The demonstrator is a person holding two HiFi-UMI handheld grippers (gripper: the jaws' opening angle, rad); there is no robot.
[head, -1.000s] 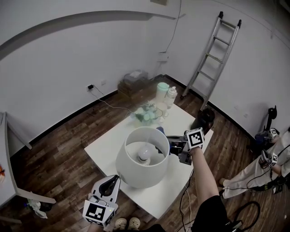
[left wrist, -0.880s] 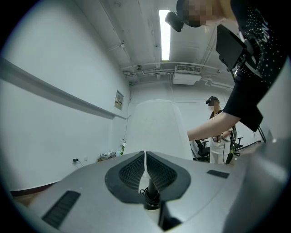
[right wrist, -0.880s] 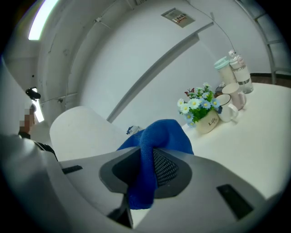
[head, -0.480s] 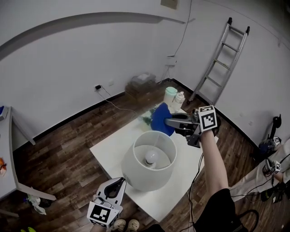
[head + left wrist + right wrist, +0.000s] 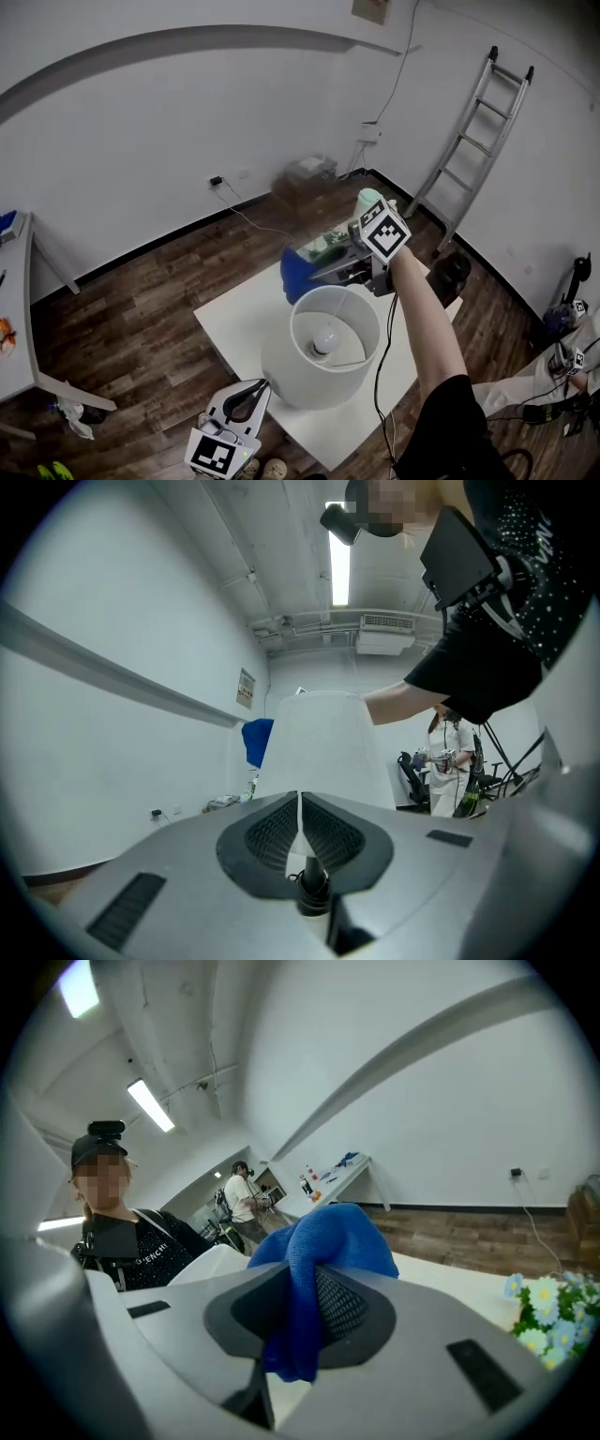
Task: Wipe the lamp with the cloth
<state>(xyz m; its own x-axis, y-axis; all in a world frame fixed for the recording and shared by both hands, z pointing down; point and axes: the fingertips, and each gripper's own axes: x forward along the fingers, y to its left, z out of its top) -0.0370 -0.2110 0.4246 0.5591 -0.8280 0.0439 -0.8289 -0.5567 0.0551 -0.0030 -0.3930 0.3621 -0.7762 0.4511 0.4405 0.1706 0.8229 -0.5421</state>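
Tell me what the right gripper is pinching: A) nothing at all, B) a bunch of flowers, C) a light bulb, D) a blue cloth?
D: the right gripper has its jaws shut on the blue cloth, which bunches out past them, near the top rim of the lamp.

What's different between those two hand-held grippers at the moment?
The right gripper is clamped on the blue cloth; the left gripper is shut on nothing. The right gripper is up at the far rim of the lamp shade; the left gripper sits low at its near side. Both carry a marker cube.
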